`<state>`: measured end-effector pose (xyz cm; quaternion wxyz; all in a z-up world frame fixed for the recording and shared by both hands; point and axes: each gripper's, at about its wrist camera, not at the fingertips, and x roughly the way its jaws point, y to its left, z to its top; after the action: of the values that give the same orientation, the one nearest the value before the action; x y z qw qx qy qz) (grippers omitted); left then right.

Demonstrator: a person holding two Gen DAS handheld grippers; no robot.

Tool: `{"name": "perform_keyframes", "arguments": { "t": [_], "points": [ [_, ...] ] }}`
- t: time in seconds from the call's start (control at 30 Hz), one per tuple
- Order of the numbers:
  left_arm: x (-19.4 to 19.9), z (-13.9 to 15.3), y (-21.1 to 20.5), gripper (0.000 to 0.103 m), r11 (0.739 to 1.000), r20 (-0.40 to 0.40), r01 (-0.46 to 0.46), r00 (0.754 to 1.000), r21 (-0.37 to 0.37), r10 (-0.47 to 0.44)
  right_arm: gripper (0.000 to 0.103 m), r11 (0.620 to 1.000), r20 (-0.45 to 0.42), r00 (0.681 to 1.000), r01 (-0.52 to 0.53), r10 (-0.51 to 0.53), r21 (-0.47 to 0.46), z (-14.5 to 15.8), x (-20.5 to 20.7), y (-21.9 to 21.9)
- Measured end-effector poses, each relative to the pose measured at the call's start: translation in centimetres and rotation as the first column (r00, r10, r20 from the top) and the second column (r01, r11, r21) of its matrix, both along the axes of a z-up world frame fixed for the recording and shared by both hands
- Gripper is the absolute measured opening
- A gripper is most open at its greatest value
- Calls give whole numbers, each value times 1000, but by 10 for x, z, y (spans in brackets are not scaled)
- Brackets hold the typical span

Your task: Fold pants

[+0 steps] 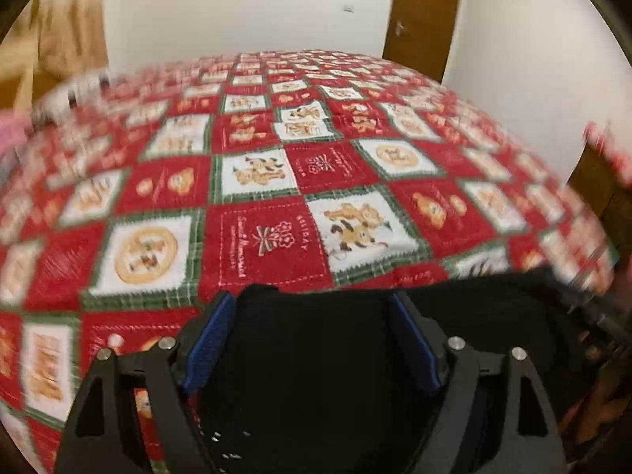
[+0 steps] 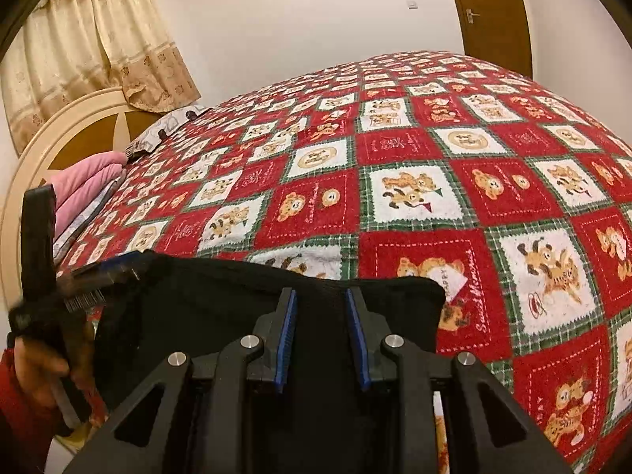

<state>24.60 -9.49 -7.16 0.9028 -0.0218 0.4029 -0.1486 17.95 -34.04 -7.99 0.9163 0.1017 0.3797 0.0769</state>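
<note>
The black pants (image 1: 316, 347) lie folded on the near part of the bed, over the red checked blanket (image 1: 256, 197). My left gripper (image 1: 312, 316) stands wide open around the cloth's far left corner; the blue pads (image 1: 209, 339) do not press it. In the right wrist view the pants (image 2: 189, 316) form a dark slab with a straight far edge. My right gripper (image 2: 322, 316) is shut on a fold of them near that edge. The left gripper (image 2: 106, 276) shows there, blurred, at the pants' left corner, held by a hand (image 2: 35, 375) in a red sleeve.
Pink folded bedding (image 2: 87, 185) and a patterned pillow (image 2: 166, 130) lie by the cream headboard (image 2: 51, 138) at the left. Curtains (image 2: 87, 39) hang behind it. A brown door (image 2: 489, 12) stands in the white wall beyond the bed. The blanket (image 2: 434, 158) stretches far and right.
</note>
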Motion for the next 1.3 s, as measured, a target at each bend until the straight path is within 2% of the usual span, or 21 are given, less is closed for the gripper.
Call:
{"name": "perform_keyframes", "arguments": {
  "t": [0.03,0.1,0.2,0.23,0.3,0.4,0.43,0.5,0.53,0.6,0.67,0.7,0.83,0.87,0.9,1.07,1.1,1.17,1.2,1.27,1.3],
  "points": [
    [-1,6,12,83,999,9,-33,999,-30,33,28,1000,-4,1000,-1,1,4,3,-3,-1],
    [-8,19,35,83,995,35,-94,995,-30,95,28,1000,-6,1000,11,-11,3,15,-8,-2],
    [-24,27,68,84,987,50,-151,987,-59,154,30,999,42,998,-36,36,-2,38,-7,11],
    [-30,24,79,84,981,29,-166,985,-100,169,33,998,53,997,-63,63,0,46,-3,20],
    [-39,15,91,84,968,-33,-156,988,-196,153,60,990,60,988,-141,139,23,59,9,41],
    [-48,-12,87,84,946,-136,-142,985,-291,106,62,958,30,958,-285,284,29,67,32,85],
    [-50,-23,81,84,944,-171,-142,981,-299,94,62,945,10,945,-326,326,1,68,40,102],
    [-63,-24,70,84,961,-80,-121,991,-247,104,62,921,-23,924,-383,383,-71,66,52,132],
    [-67,-25,61,84,972,-65,-115,993,-204,103,62,904,-50,910,-415,412,-101,63,58,147],
    [-77,-26,51,82,972,-44,-115,993,-206,109,62,873,-103,882,-470,460,-128,55,69,171],
    [-87,-28,49,72,957,-48,-101,995,-271,91,62,829,-160,846,-532,509,-173,48,76,200],
    [-93,-29,47,61,952,-39,-98,995,-290,90,62,807,-180,830,-556,527,-201,43,78,211],
    [-112,-29,37,28,961,52,-75,994,-265,92,62,720,-323,776,-627,542,-298,10,93,241],
    [-114,-28,32,25,966,67,-63,994,-251,82,62,714,-349,772,-630,532,-306,3,95,242],
    [-117,-28,27,23,972,85,-51,994,-229,72,66,717,-374,778,-620,506,-319,-4,100,242],
    [-121,-25,18,22,984,114,-46,991,-172,67,72,839,-395,851,-470,347,-276,-20,138,225],
    [-120,-24,17,22,987,118,-49,991,-156,67,72,856,-383,859,-452,340,-252,-19,142,222],
    [-121,-23,17,22,989,120,-41,991,-143,59,72,891,-285,921,-347,265,-292,-6,143,208],
    [-122,-23,16,22,990,127,-38,990,-132,55,72,916,-253,938,-303,238,-264,1,144,199],
    [-122,-23,16,22,991,130,-40,990,-130,57,72,947,-248,936,-289,250,-137,15,140,184],
    [-122,-23,17,22,990,129,-41,990,-133,58,72,940,-256,920,-328,297,-88,19,138,184]
  ]
}}
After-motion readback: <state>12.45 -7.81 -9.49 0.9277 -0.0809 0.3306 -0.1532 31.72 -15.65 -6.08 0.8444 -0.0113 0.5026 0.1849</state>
